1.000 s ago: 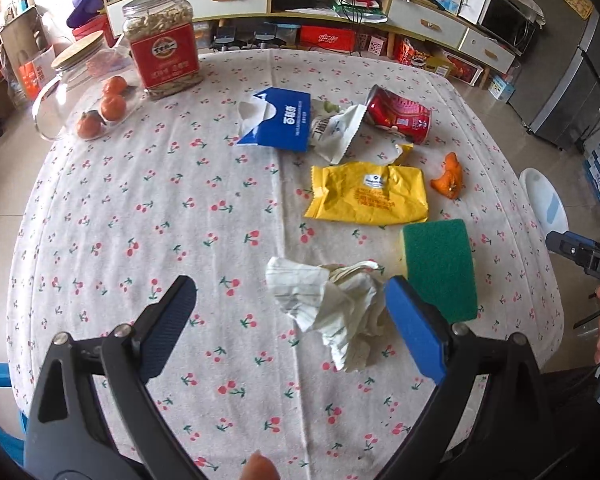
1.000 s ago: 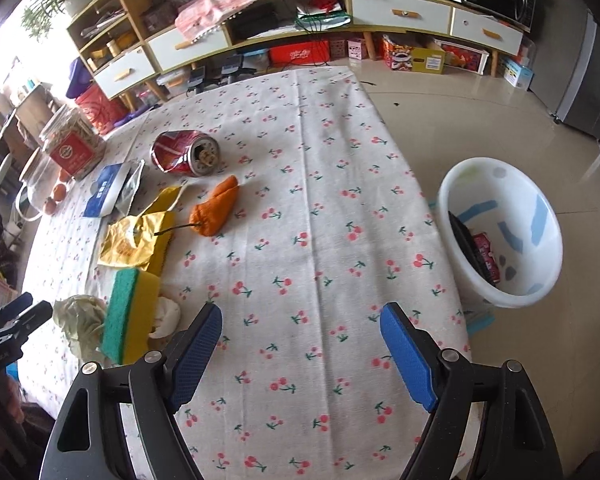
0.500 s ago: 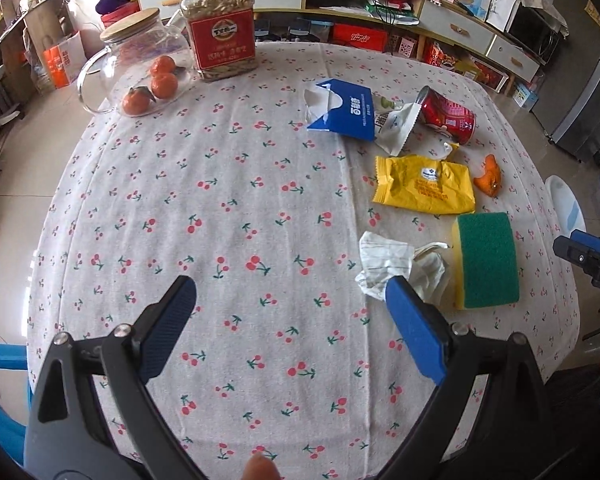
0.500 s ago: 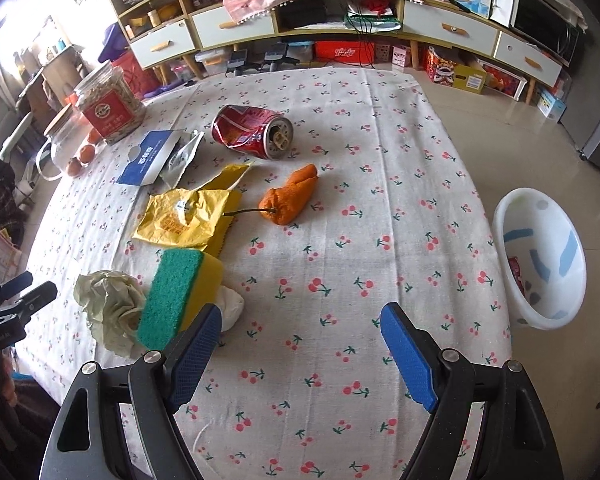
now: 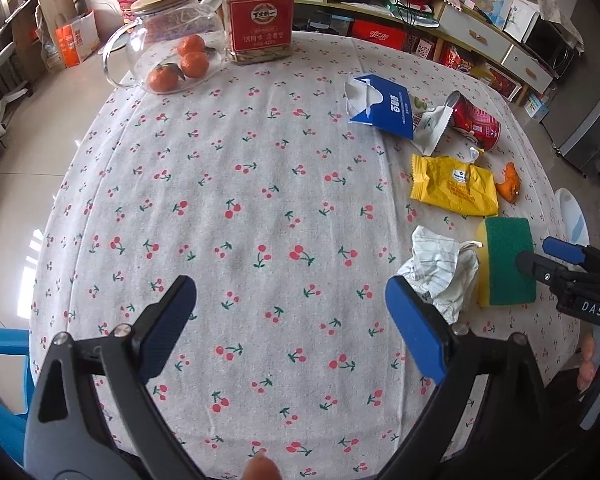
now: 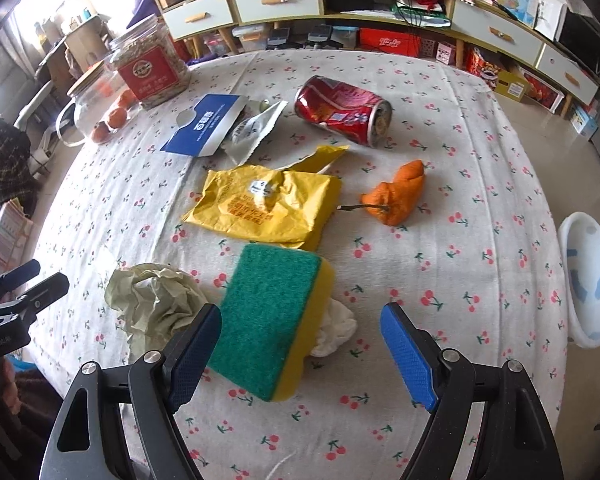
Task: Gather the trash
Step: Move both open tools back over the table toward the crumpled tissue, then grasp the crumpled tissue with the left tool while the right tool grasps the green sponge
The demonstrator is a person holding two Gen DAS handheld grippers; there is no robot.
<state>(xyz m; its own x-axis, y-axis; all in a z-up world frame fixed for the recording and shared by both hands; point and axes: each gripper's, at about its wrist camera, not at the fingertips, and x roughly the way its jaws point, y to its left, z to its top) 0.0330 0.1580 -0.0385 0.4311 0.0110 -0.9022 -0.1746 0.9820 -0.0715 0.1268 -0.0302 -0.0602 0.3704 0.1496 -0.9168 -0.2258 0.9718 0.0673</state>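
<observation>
Right wrist view: right gripper [image 6: 300, 354] hangs wide open over the sponge [image 6: 268, 320] and crumpled paper [image 6: 152, 300], approaching trash. Left gripper [image 5: 290, 326] is open, empty. Next, I judge: close on the paper.

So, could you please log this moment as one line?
left gripper: open, empty | right gripper: open, above green-and-yellow sponge | crumpled paper wad: on table | white basin: on floor

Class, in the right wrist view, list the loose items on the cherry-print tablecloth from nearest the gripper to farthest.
Green-and-yellow sponge → yellow plastic wrapper → blue cardboard box → clear jar with red label.
</observation>
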